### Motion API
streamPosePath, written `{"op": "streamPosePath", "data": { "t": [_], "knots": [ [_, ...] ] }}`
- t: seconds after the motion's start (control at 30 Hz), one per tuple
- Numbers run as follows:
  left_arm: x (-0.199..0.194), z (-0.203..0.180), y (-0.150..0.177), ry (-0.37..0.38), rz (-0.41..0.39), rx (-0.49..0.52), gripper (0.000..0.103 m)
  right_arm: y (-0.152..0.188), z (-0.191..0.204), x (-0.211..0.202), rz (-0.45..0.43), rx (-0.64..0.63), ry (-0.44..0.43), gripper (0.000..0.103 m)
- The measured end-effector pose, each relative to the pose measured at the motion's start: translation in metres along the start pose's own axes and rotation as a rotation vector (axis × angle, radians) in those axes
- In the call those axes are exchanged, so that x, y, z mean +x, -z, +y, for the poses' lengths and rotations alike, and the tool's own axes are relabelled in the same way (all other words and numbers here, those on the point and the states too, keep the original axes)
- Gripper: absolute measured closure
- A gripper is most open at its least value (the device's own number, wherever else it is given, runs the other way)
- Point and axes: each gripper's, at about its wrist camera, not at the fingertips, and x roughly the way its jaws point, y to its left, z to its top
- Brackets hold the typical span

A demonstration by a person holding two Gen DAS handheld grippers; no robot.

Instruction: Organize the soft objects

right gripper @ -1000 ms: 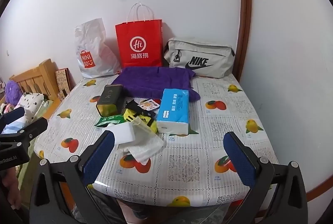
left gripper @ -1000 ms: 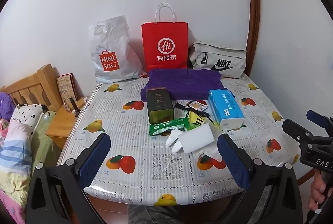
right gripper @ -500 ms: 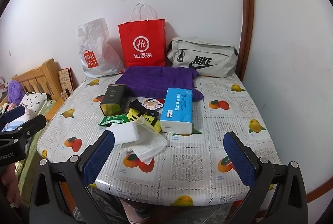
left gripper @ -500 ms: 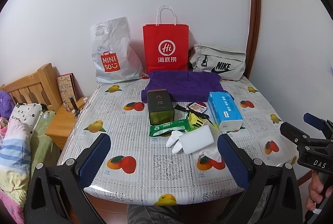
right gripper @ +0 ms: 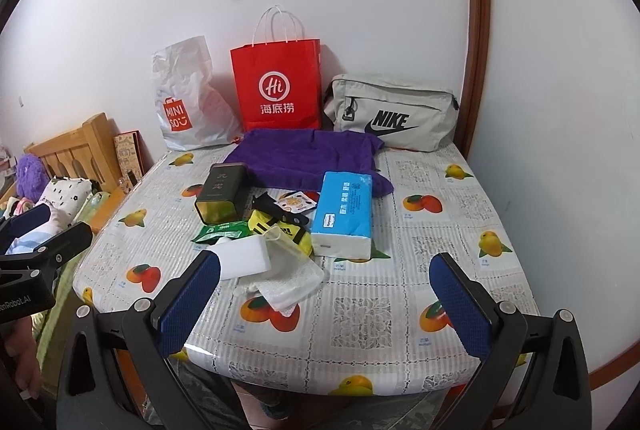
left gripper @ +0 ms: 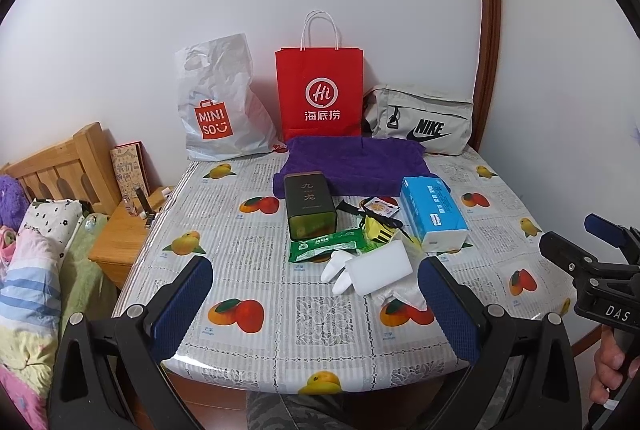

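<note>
Fruit-patterned desk (left gripper: 256,258) carries the clutter mid-surface, purple towel (left gripper: 352,162) behind it near the bags, while both the left hand-held gripper (left gripper: 316,306) and right hand-held gripper (right gripper: 332,298), released and empty, have drawn slightly back, so sorting looks unstarted.

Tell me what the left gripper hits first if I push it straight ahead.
Probably the white sponge block lying just ahead of the open left gripper, slightly right of centre; depth is hard to judge.

The white plastic bag (left gripper: 218,106) reads "MINISO". The red paper bag (left gripper: 320,98) shows "Hi 海底捞"; the grey pouch (left gripper: 420,124) says "NIKE". The dark tin (left gripper: 308,204) bears "九龙".
</note>
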Motion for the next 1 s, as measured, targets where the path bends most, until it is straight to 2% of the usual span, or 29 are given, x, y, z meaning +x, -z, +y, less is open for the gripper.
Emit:
{"op": "streamPosePath", "data": {
  "t": [1.0],
  "knots": [
    [-0.0036, -0.0038, 0.0070, 0.009, -0.011, 0.004, 0.000, -0.0013, 0.0053, -0.0039, -0.002, -0.020, -0.002, 0.000]
  ]
}}
